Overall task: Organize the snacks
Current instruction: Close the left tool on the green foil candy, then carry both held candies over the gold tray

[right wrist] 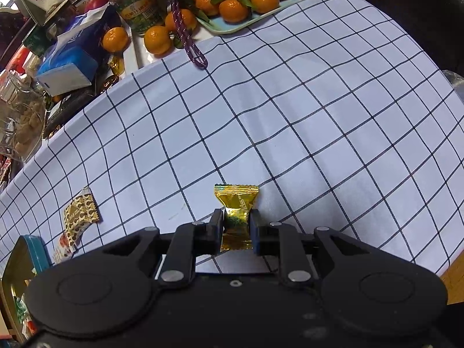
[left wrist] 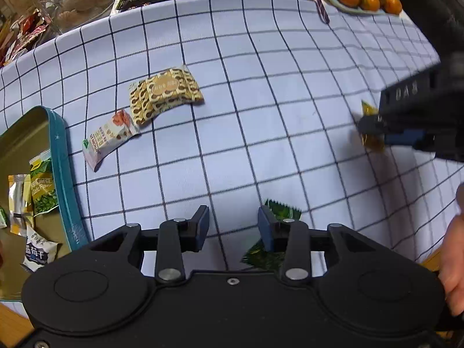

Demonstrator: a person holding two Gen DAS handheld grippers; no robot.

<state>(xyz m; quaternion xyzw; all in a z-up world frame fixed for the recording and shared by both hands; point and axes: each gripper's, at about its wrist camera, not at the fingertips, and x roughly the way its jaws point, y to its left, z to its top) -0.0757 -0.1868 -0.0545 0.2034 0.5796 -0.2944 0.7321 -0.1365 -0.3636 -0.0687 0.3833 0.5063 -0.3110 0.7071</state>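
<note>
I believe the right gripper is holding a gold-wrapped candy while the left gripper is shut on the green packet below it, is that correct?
Not quite. The left gripper is open, holding nothing; the green packet lies on the checked tablecloth under its right finger, as the left wrist view shows. The right gripper is indeed shut on the gold-wrapped candy.

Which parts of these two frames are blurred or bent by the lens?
Left wrist view: the right tongs and their gold candy at the right edge are motion-smeared; the patterned snack packet is sharp. Right wrist view: the gold candy is crisp, with foil glare. Both views: the checked tablecloth lines bow from the fisheye lens.
</note>
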